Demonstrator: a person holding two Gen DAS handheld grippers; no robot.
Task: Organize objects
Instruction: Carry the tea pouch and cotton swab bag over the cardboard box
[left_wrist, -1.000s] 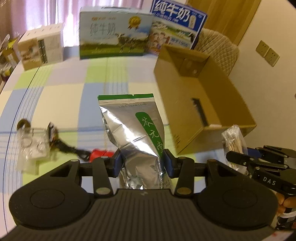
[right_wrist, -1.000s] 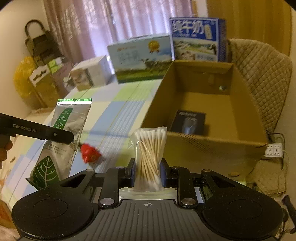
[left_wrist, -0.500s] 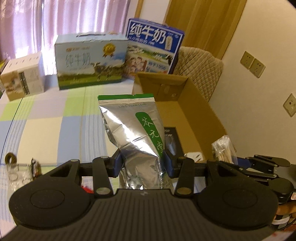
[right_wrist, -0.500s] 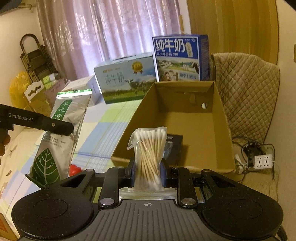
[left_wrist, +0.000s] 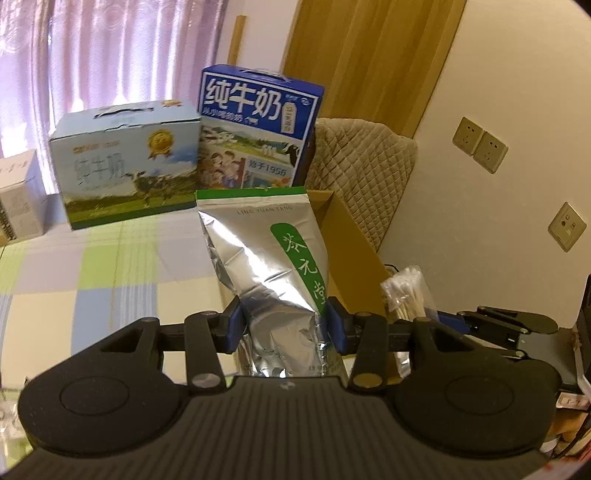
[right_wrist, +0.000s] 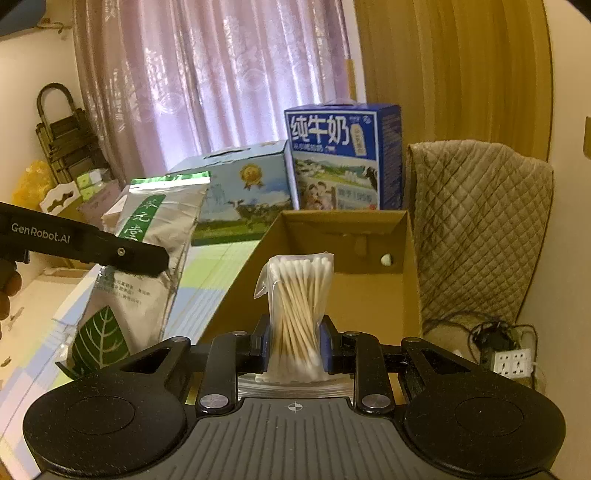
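Right claw (right_wrist: 294, 352): closed on the bag of cotton swabs (right_wrist: 297, 312), gripping it low with the swab heads standing upright above the jaws; held in the air just short of the near wall of the cardboard box (right_wrist: 343, 243).
Bag of cotton swabs, handling: judged very light; thin clear film, soft and slippery; the wooden sticks inside give the only stiffness. Best held across the packed middle of the bundle, as now; the loose film at the top would slip or tear.
Left claw (left_wrist: 284, 325): closed on the tea pouch (left_wrist: 266, 258) near its lower third, pouch upright, carried near the box's left wall.
Tea pouch, handling: judged light to moderate; crinkled silver foil, smooth and apt to slide; contents shift, so the body dents under the pads. The firmer lower part is the better hold; the flat sealed top strip is stiff but narrow.
Cardboard box, handling: open-topped, rigid walls, a hole in the far wall; stands on the checked tablecloth (left_wrist: 110, 258). Its floor is hidden here, so contents cannot be told.
Milk cartons (right_wrist: 343, 158): two printed cases standing behind the box, near the curtain.
Chair (right_wrist: 480, 229): quilted cover, just right of the box.
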